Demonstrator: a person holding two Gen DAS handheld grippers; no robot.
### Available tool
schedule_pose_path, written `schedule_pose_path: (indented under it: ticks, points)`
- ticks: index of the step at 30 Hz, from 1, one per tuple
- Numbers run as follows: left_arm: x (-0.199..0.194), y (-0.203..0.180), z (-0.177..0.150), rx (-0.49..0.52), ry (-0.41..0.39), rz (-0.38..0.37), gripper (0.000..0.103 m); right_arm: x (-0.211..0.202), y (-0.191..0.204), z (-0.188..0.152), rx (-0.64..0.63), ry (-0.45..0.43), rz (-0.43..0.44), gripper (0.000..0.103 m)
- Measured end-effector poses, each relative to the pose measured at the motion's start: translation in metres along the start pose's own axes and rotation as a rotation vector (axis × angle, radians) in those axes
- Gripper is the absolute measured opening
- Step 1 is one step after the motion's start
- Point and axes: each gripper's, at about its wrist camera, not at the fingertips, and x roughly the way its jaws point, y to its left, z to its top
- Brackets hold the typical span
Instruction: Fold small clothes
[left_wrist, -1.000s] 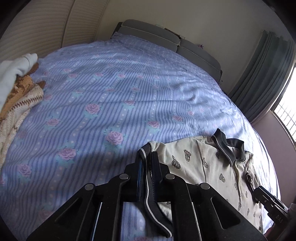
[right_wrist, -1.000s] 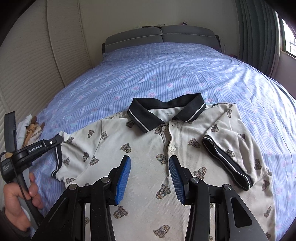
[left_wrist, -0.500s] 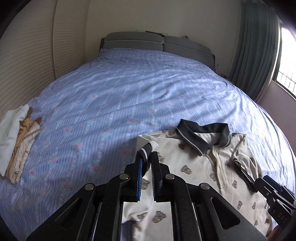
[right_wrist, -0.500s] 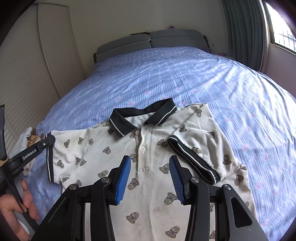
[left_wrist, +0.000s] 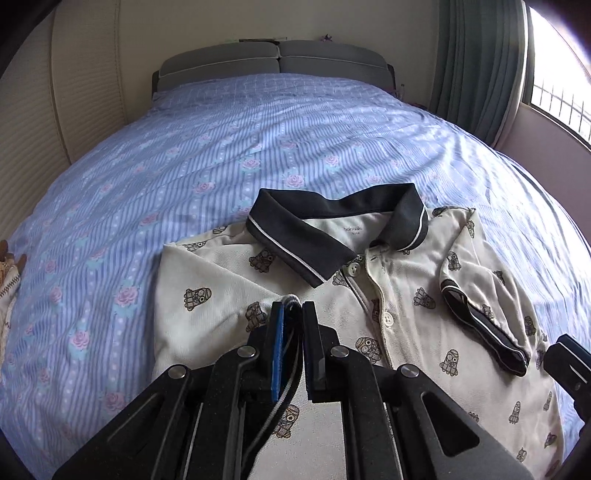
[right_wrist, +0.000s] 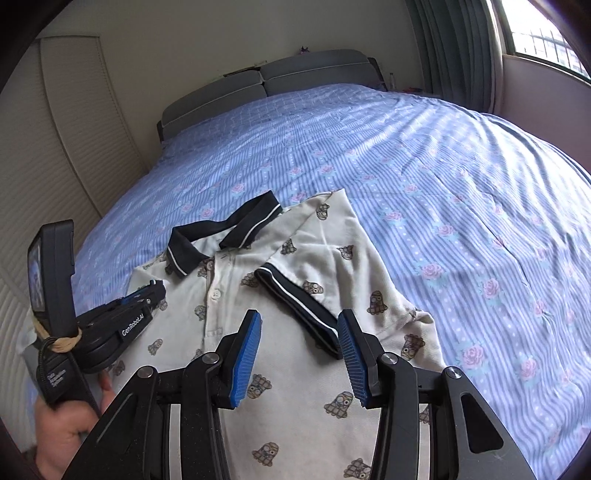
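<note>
Polo shirt (left_wrist: 229, 295) flat on the bed (left_wrist: 184, 155), both sleeves folded in over its front.

Left claw (left_wrist: 292, 314) over the shirt's chest, below the dark collar (left_wrist: 295, 236); its jaws have just been opening, sleeve cuff (left_wrist: 290, 332) still between them in a narrow gap. Right claw (right_wrist: 300, 328) open, empty, hovering over the shirt's front just below the folded right sleeve (right_wrist: 332, 273). A hand (right_wrist: 62, 435) holds the left claw's handle.
</note>
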Motion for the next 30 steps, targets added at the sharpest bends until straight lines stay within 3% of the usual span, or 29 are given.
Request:
schedule_pose_path:
  ticks: [1, 3, 4, 8, 15, 22, 27, 30]
  points:
    - [-0.003, -0.001, -0.001, 0.007, -0.005, -0.005, 0.024, 0.001, -0.002, 0.000, 0.002, 0.003, -0.001, 0.045]
    - [-0.016, 0.000, -0.004, 0.014, -0.040, -0.003, 0.060, 0.003, -0.005, -0.002, 0.009, 0.009, 0.000, 0.045]
    - [-0.025, 0.001, -0.006, 0.014, -0.066, 0.000, 0.064, 0.004, -0.006, -0.002, 0.013, 0.011, 0.002, 0.045]
    - [-0.050, 0.018, -0.017, -0.013, -0.084, 0.007, 0.064, 0.002, -0.005, -0.007, 0.007, 0.010, 0.009, 0.045]
    - [-0.058, 0.077, -0.058, -0.124, -0.006, 0.035, 0.063, -0.005, 0.010, -0.015, -0.030, 0.013, 0.032, 0.045]
    - [-0.053, 0.101, -0.086, -0.194, 0.056, -0.048, 0.063, -0.005, 0.023, -0.024, -0.052, 0.026, 0.044, 0.045]
    - [-0.048, 0.107, -0.096, -0.174, 0.084, 0.034, 0.062, -0.008, 0.029, -0.027, -0.072, 0.028, 0.039, 0.045]
    - [-0.055, 0.108, -0.099, -0.179, 0.066, 0.034, 0.061, -0.008, 0.030, -0.030, -0.080, 0.032, 0.034, 0.045]
